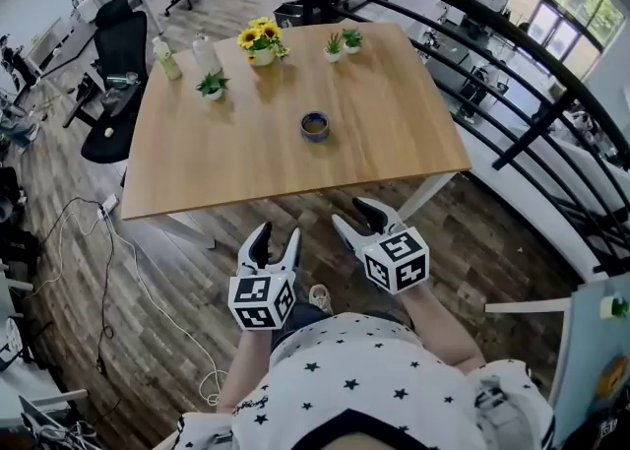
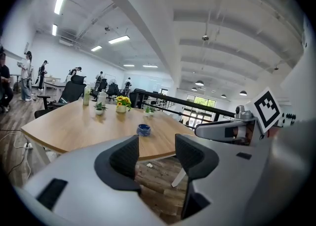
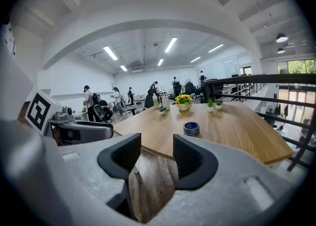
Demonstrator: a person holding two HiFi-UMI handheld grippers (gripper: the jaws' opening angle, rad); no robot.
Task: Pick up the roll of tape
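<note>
A blue roll of tape (image 1: 315,127) lies flat near the middle of the wooden table (image 1: 394,133); the same tape (image 2: 143,129) shows beyond the left jaws, and the tape (image 3: 191,128) beyond the right jaws. My left gripper (image 1: 277,238) and right gripper (image 1: 356,214) are both held short of the table's near edge, over the floor, pointing toward the table. Each stands open with nothing between its fingers. The left gripper (image 2: 155,155) and right gripper (image 3: 157,157) show only floor and table in their gaps.
At the table's far side stand a pot of sunflowers (image 1: 261,42), small potted plants (image 1: 212,86), (image 1: 343,43) and two bottles (image 1: 165,57). Black office chairs (image 1: 116,69) sit left of the table, a dark railing (image 1: 512,54) runs along the right. Cables (image 1: 108,271) lie on the floor.
</note>
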